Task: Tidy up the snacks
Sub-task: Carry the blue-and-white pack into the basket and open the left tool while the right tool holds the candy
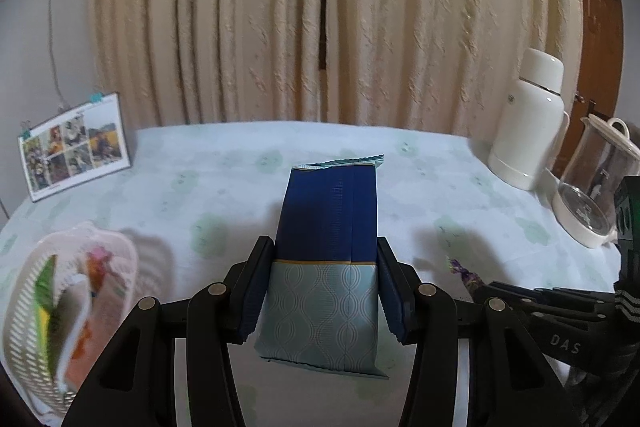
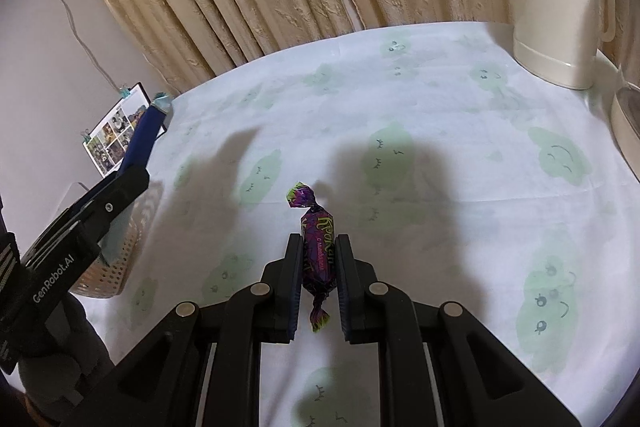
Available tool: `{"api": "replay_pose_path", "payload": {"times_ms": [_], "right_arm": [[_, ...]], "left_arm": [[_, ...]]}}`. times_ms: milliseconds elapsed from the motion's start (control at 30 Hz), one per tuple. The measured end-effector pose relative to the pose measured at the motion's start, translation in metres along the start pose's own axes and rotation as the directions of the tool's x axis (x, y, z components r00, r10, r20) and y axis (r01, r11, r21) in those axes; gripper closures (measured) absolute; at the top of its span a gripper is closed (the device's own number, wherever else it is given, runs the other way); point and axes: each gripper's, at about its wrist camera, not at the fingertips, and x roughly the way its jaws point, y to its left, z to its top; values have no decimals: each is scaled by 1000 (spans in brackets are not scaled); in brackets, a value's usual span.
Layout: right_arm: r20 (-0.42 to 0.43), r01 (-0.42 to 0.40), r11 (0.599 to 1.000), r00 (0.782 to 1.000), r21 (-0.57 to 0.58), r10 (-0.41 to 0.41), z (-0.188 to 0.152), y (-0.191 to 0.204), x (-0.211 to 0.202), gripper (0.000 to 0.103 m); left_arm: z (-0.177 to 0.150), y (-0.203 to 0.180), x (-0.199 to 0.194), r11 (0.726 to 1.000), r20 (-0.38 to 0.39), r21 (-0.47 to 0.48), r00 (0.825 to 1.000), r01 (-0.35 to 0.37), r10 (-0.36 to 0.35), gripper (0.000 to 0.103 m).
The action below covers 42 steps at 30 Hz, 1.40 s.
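Currently I have both hands loaded. My left gripper is closed on the blue snack packet, fingers pinching its two long edges, packet lifted off the surface and pointing toward the far curtain. My right gripper is nearly closed on the purple wrapped candy, pads tight on the candy's body, one twisted end sticking out far, the other trailing near. The candy looks raised above the cloth, though I can't be fully sure it is clear of it.

The white basket sits near-left, just beside my left gripper, blurred in the left wrist view. It already holds a few packets, a green one and an orange-red one showing, so part of the sorting looks done. In the right wrist view the same basket shows under my left gripper, with the packet seeming to hang over or near it.

Judging from this, what's left is dropping the packet, then the candy, into the basket. No other loose snacks show on the cloth. Thermos and glass jug stand far-right, well apart from the work, and a photo card stands far-left.
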Motion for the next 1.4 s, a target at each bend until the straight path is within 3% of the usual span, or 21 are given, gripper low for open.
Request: {"api": "replay_pose_path", "payload": {"times_ms": [500, 833, 1167, 1400], "right_arm": [[-16, 1, 1000, 1000, -17, -1, -3, 5, 6, 89], [-25, 6, 1000, 1000, -27, -7, -9, 9, 9, 89], [-26, 5, 1000, 1000, -30, -5, -9, 10, 10, 89], [-29, 3, 999, 1000, -41, -5, -11, 14, 12, 89]], "left_arm": [[-2, 50, -28, 984, 81, -89, 984, -153, 160, 52], [-11, 81, -44, 960, 104, -148, 961, -240, 256, 52], [-21, 97, -55, 933, 125, -149, 930, -328, 347, 52], [-26, 110, -59, 920, 122, -162, 918, -356, 377, 52]]}}
